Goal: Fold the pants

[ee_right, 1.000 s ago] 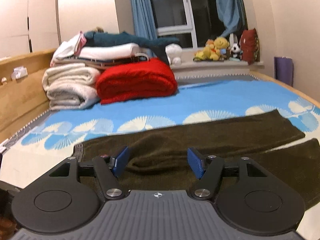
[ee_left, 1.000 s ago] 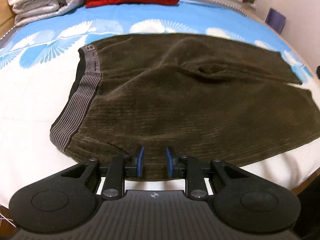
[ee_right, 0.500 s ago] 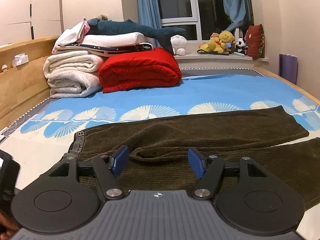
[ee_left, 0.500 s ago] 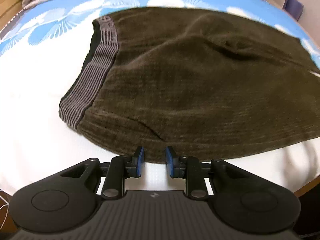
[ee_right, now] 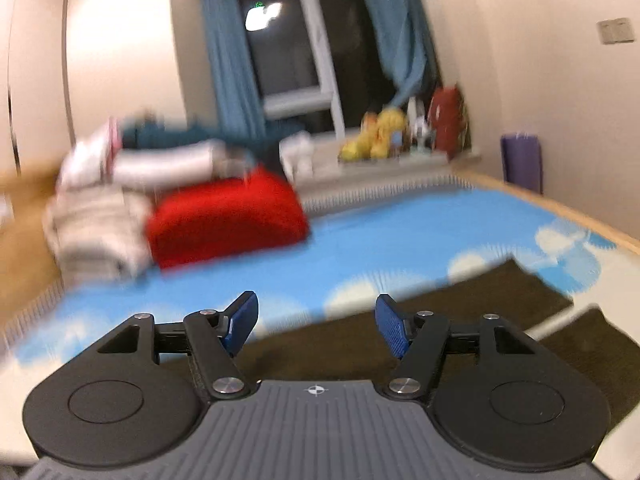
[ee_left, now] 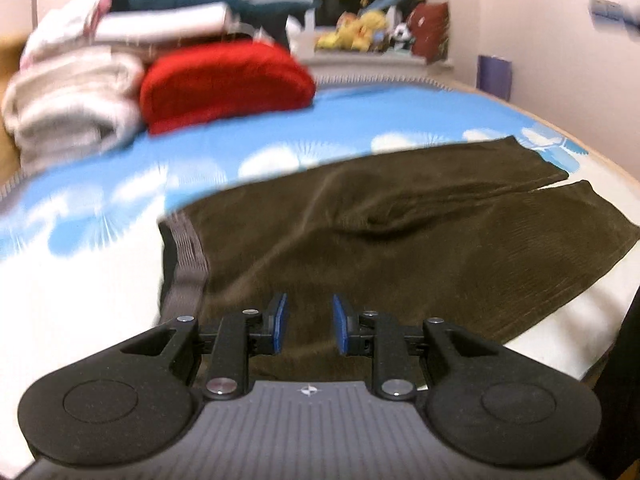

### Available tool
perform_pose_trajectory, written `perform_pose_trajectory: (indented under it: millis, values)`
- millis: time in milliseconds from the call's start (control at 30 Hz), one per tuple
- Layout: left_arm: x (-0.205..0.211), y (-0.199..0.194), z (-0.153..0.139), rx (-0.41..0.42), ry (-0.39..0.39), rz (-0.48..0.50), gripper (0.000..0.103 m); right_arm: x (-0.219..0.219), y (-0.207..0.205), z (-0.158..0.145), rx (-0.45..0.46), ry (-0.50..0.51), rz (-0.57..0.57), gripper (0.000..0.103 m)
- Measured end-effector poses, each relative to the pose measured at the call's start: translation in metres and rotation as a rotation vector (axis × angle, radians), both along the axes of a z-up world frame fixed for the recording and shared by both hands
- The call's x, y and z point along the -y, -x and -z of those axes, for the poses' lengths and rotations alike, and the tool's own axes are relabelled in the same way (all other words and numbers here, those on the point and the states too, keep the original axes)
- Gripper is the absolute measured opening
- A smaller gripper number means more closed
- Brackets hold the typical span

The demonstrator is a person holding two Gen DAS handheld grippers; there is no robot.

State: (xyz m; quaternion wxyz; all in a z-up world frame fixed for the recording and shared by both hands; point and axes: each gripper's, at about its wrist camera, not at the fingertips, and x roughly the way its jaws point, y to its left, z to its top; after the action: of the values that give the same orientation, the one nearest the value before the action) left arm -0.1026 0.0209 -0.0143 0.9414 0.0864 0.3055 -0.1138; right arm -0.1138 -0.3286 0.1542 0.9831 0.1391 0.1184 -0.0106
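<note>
So the brown corduroy pants (ee_left: 400, 248) are lying spread out flat on the bed (ee_left: 360, 120), on top of a blue and white patterned sheet (ee_left: 340, 128) — grey striped waistband (ee_left: 186, 272) off to the left, both legs running out to the right with a slim gap between them near the hems. The left gripper (ee_left: 307, 329) hangs just above the near edge of the pants, its blue pads (ee_left: 279, 322) a narrow gap apart with nothing pinched between them. The right gripper (ee_right: 316, 324) is up higher and looks more across the room, its blue fingers splayed wide and empty — the pants (ee_right: 460, 312) only show along the bottom right of its view. At the head of the bed there's a folded red blanket (ee_left: 224, 80) next to a stack of white blankets (ee_left: 68, 96), and some plush toys (ee_right: 380, 134) sit on the windowsill between blue curtains (ee_right: 228, 64). Both views are pretty blurry.
</note>
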Motion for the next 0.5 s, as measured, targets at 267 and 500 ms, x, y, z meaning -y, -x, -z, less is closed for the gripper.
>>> perform_pose_trajectory:
  millis: [267, 500]
  values:
    - [-0.008, 0.014, -0.019, 0.082, 0.042, -0.026, 0.031, 0.019, 0.043, -0.103, 0.268, -0.193, 0.005, 0.074]
    - [-0.015, 0.019, -0.024, 0.073, 0.065, -0.049, 0.031, 0.026, 0.047, -0.111, 0.286, -0.227, 0.026, 0.075]
